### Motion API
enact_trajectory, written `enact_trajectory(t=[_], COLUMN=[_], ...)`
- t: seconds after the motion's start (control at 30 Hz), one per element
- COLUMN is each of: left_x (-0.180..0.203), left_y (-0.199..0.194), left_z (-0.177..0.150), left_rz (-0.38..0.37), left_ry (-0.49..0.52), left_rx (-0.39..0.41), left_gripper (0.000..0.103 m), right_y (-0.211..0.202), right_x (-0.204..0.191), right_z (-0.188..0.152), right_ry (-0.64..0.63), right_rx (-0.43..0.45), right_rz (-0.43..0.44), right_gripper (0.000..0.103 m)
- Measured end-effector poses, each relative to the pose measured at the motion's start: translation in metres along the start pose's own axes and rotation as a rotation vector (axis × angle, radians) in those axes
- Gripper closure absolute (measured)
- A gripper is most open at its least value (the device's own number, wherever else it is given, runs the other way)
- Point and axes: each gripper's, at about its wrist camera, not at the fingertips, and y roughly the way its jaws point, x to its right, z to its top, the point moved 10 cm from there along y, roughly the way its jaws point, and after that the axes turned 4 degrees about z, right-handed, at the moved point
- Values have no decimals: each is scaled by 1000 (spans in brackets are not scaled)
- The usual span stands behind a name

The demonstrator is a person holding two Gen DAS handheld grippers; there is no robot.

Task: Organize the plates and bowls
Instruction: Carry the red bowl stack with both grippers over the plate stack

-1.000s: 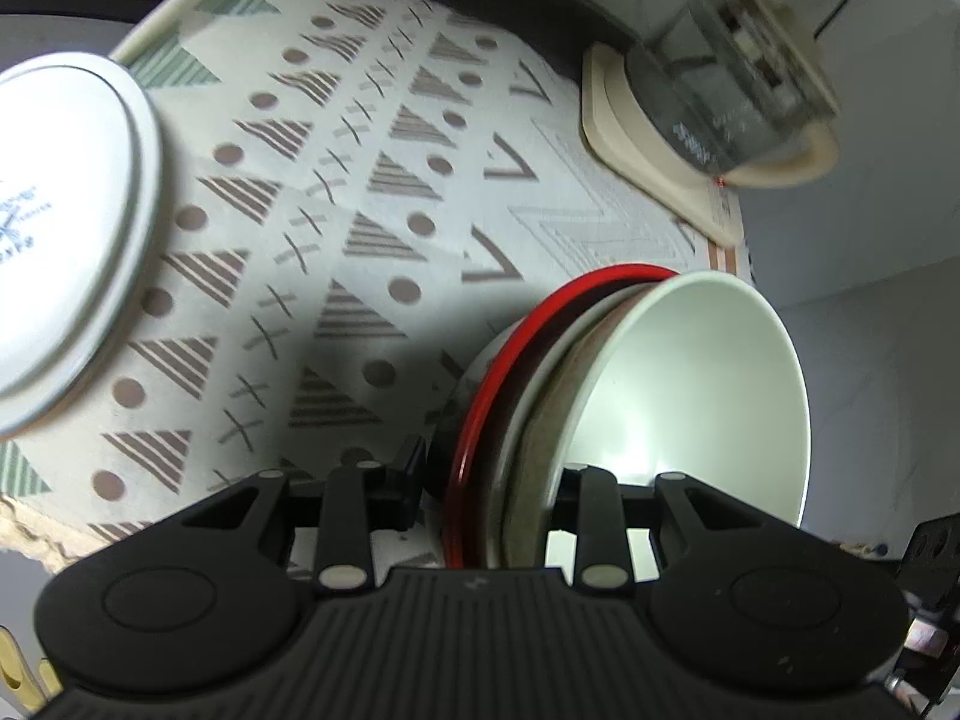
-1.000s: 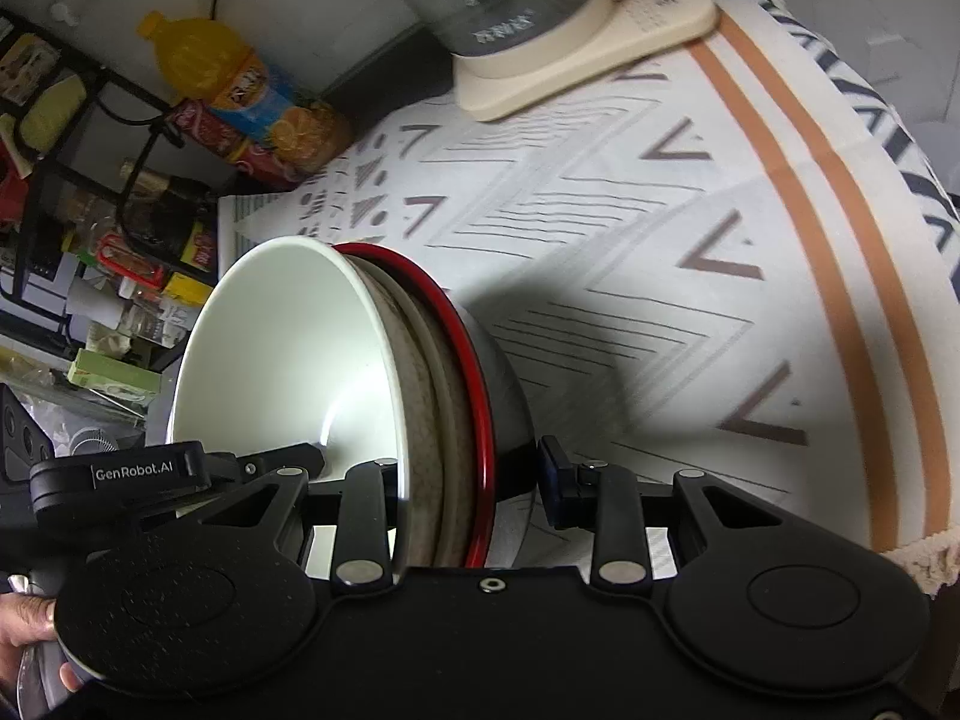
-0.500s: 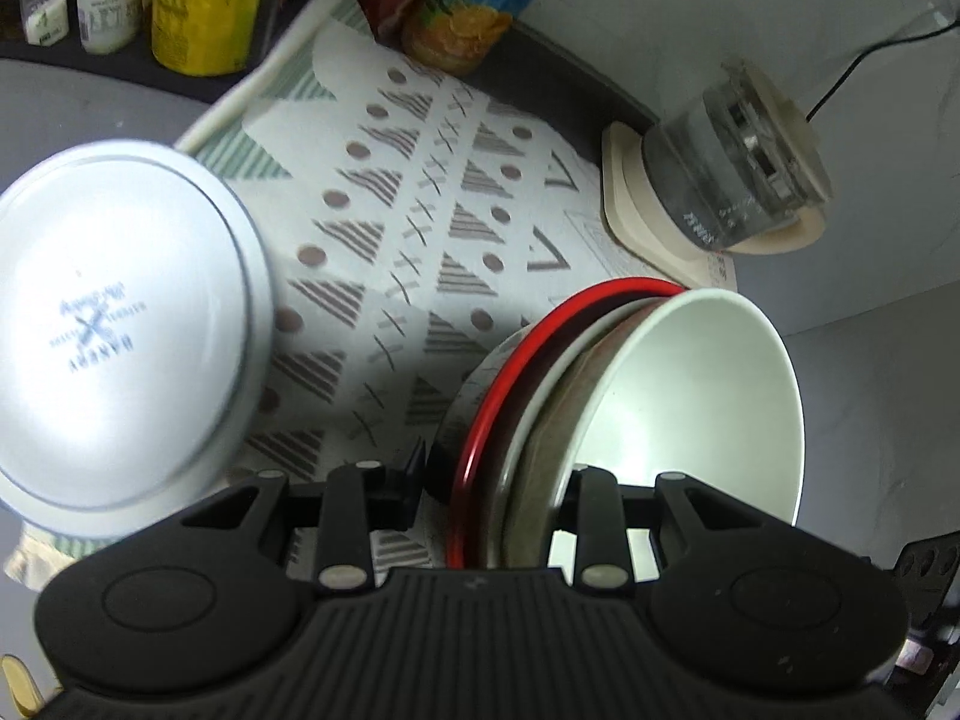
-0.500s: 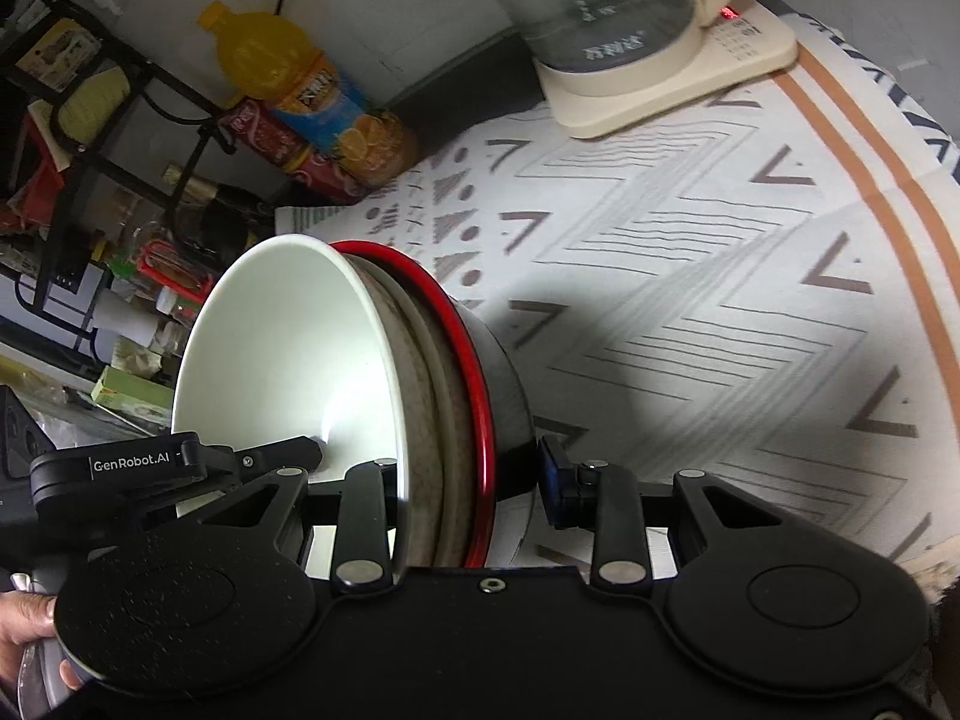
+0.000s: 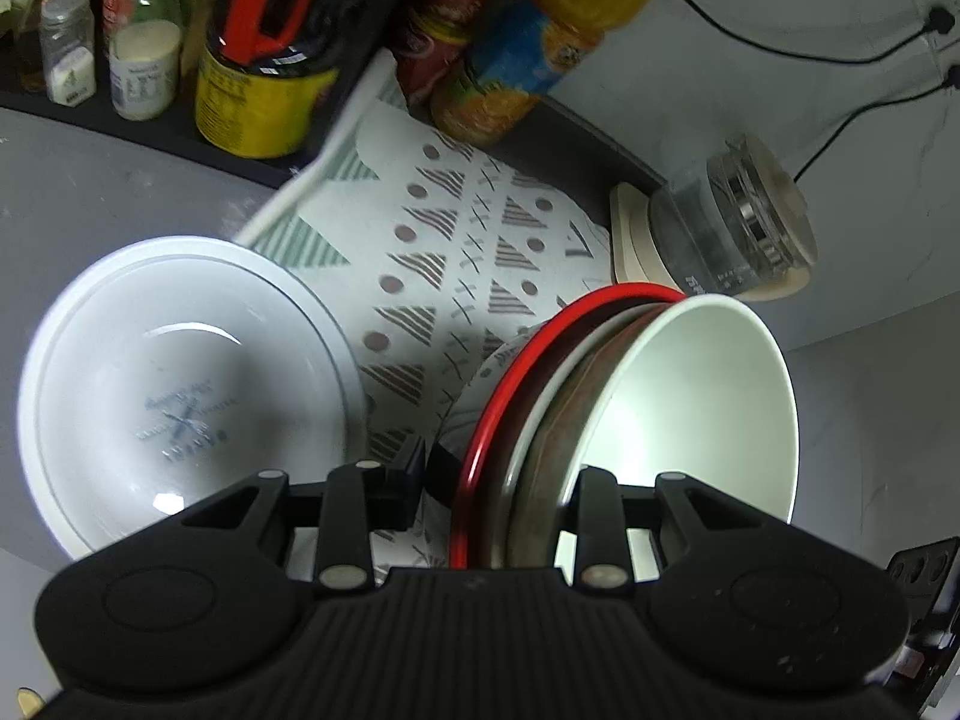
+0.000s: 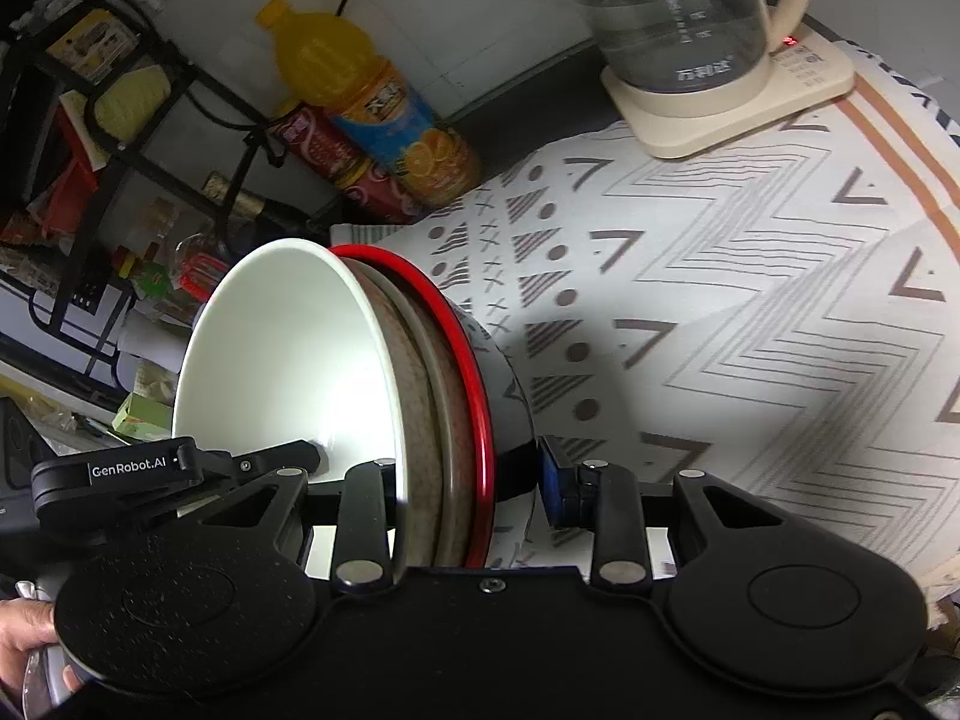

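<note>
Nested bowl stack (image 5: 678, 414) held tilted on edge at frame centre, above patterned tablecloth (image 5: 456, 252). Left gripper (image 5: 492, 480) fingers clamped on stack rims; right gripper (image 6: 432, 468) fingers clamped on opposite rims. White plate (image 5: 180, 384) seen at left of left wrist view. Glass kettle (image 6: 678, 6) seen upper right of right wrist view.

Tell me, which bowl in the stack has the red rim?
The outermost bowl in the nested stack, farthest from the plain white bowl in front; only its rim is bright red.
</note>
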Motion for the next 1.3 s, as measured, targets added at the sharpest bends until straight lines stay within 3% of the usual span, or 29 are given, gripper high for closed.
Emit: enact_trajectory(t=[0.33, 0.7, 1.3], left_x=[-36, -91, -164], left_y=[-25, -34, -19], left_z=[21, 36, 34], left_rz=[-6, 30, 64], left_ry=[-18, -60, -96], left_rx=[30, 28, -48], left_gripper=[72, 72, 72], right_y=[18, 59, 115], right_x=[-43, -77, -102], right_z=[-2, -16, -52], right_ry=[-30, -41, -26], right_rx=[6, -57, -142], right_rz=[9, 16, -20], right_gripper=[71, 71, 71])
